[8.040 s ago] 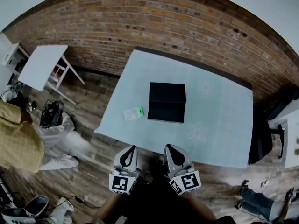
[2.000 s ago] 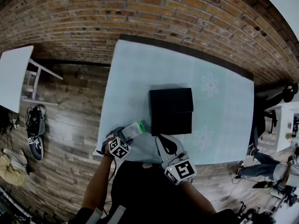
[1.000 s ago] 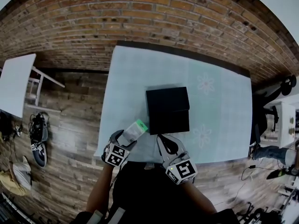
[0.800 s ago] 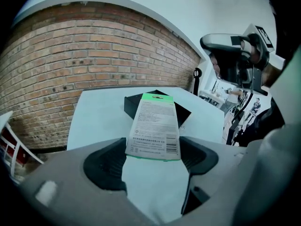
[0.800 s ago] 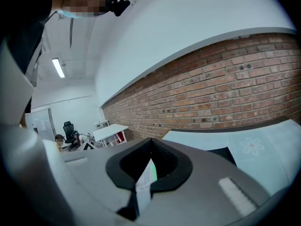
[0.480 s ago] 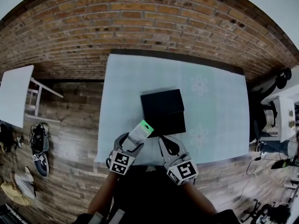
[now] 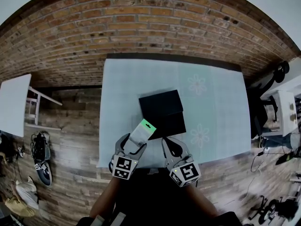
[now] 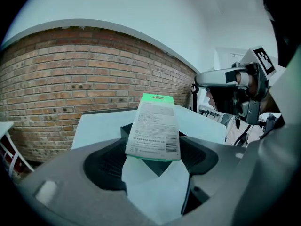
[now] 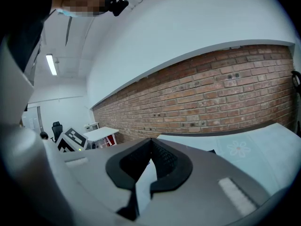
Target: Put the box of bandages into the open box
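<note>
Left gripper (image 7: 133, 147): jaws clamped on the near end of the box of bandages (image 7: 142, 131), at the table's near edge.
Box of bandages: white with a green far end, held clear of the table (image 7: 214, 102); it slants far and right, and in the head view its green end overlaps the near-left edge of the open box (image 7: 162, 112).
Open box: black, standing on the table just beyond both grippers.
Right gripper (image 7: 172, 148): jaws closed together, gripping nothing, just right of the left gripper.
Table: pale blue with flower prints; a brick wall (image 7: 141, 27) lies beyond it.
</note>
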{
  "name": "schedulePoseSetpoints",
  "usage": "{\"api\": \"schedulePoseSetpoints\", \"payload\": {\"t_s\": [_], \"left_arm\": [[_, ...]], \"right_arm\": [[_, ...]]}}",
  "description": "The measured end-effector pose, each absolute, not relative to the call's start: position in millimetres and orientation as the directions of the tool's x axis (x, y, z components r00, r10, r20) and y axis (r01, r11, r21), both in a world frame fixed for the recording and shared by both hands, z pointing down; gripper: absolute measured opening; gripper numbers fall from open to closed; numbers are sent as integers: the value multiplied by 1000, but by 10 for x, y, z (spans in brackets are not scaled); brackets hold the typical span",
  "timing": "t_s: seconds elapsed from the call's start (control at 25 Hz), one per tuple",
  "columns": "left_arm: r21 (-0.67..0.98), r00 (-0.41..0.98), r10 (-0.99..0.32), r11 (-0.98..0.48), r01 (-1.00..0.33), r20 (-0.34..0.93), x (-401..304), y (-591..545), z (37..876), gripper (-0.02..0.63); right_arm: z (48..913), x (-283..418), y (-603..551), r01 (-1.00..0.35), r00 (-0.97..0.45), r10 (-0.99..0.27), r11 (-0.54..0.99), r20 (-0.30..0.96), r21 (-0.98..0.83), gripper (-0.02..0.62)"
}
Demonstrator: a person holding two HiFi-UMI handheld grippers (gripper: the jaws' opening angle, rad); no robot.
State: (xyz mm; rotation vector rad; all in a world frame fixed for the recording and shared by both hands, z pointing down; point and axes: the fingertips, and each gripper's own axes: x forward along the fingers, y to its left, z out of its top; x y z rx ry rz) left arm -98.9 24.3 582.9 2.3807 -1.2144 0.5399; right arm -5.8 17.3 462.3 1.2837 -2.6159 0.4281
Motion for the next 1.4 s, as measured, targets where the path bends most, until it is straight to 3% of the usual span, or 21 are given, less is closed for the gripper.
{"api": "schedulePoseSetpoints", "payload": {"t_s": [0.52, 1.4], "left_arm": [[188, 590, -638, -584, -789, 496, -755, 210, 5744, 367], [131, 480, -632, -516, -846, 609, 103, 28, 6056, 367]], "right_arm": [[4659, 374, 157, -861, -509, -809, 482, 295, -164, 2], [4808, 1342, -85, -813, -582, -762, 539, 283, -220, 2]]}}
